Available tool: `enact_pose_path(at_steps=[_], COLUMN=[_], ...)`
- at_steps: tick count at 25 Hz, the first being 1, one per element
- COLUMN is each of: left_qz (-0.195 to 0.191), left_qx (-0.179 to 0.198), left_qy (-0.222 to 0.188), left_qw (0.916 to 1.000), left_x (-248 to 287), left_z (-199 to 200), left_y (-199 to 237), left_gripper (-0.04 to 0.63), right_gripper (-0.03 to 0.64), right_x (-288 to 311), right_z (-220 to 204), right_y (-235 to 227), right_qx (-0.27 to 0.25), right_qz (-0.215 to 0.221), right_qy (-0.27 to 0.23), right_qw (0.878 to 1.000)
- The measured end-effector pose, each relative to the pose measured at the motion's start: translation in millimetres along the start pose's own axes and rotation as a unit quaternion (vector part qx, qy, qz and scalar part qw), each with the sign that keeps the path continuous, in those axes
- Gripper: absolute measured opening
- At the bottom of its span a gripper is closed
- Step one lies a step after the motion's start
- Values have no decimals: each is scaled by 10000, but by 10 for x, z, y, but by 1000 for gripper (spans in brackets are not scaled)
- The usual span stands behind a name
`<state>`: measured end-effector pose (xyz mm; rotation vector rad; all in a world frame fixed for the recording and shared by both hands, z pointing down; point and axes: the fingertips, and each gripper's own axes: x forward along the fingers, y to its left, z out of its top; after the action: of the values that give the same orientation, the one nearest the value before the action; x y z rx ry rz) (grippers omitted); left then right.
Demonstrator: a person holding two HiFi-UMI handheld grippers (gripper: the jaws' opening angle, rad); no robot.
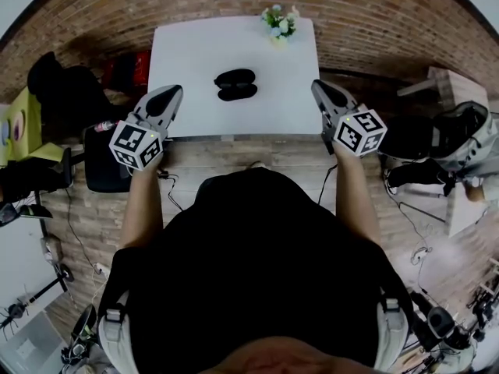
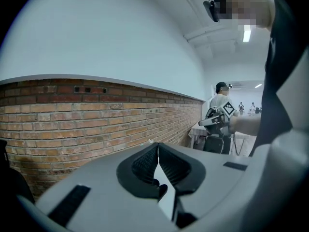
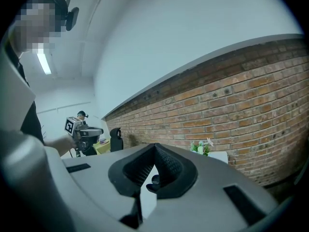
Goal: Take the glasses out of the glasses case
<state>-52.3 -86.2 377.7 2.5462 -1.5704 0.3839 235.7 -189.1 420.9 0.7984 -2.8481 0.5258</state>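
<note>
Glasses case (image 1: 235,84) lies dark and two-lobed near the middle of the white tabletop (image 1: 187,53), with small flowers (image 1: 279,22) at its 1 o'clock by the far edge. Can't tell whether it is hinged open or closed; no glasses can be made out at this size.

Left gripper (image 1: 168,98) hangs over the near edge at the case's 8 o'clock, right gripper (image 1: 326,93) at its 4 o'clock. Both are apart from the case. Their own views show the jaws pressed together at the tips with nothing between them, aimed up at the brick wall (image 2: 96,110) rather than down at the case.

Judgement: task not yet started. The case is likely a light, stiff shell, smooth and prone to sliding, so pin one lobe with one gripper. The glasses inside would be fragile; take them by the frame bridge or a temple arm, not the lenses.
</note>
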Motion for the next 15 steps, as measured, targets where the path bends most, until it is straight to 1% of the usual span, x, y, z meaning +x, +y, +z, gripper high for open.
enact_pose_path(at_steps=[3,7,10,13,15], left_qz=[43,106,134,159,217], left_qx=[44,73,81,89,83], left_qy=[-26,-195,-248,-243,-171], left_qw=[10000,9997,9996,9995,9996], left_x=[3,-33,-57,-115,-176], left_z=[53,142,169,155,110], left_y=[-14,-18,-41,-52,-46], left_gripper=[12,12,12,12,12], right_gripper=[15,15,15,15,15], right_x=[-25,-45,-45,-12,10], right_z=[44,77,77,103,118], right_y=[-5,33,45,77,117], right_qx=[-39,-92,-110,-114,-99], right_qz=[27,89,136,172,195], right_qy=[-39,-58,-55,-79,-105], right_qw=[10000,9999,9998,9998,9997])
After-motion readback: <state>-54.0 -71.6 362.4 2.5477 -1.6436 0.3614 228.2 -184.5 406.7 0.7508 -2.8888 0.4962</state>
